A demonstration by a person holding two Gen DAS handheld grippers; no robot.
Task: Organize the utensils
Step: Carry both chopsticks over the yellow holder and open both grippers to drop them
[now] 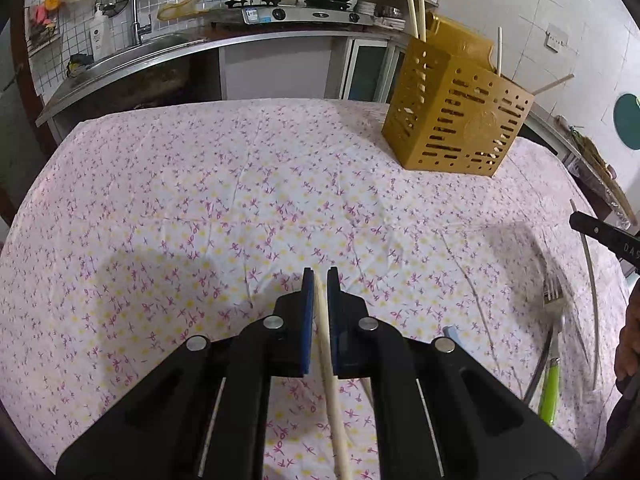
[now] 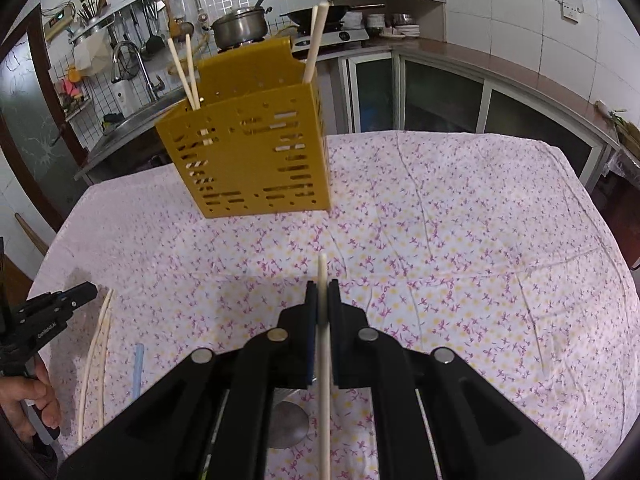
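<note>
Currently noted: left gripper (image 1: 319, 280) and right gripper (image 2: 321, 292) jaws each clamped on 1 chopstick (image 1: 326, 344) (image 2: 324, 344), yellow holder (image 2: 248, 148) upright on desk (image 2: 440, 220).

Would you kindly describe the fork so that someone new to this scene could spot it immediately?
Start from the floral tablecloth and the tall mustard-yellow utensil holder standing on it, then look to the near right edge of the cloth in the left wrist view. There lies the fork, beside pale chopsticks; its metal tines and bright green handle set it apart.
</note>
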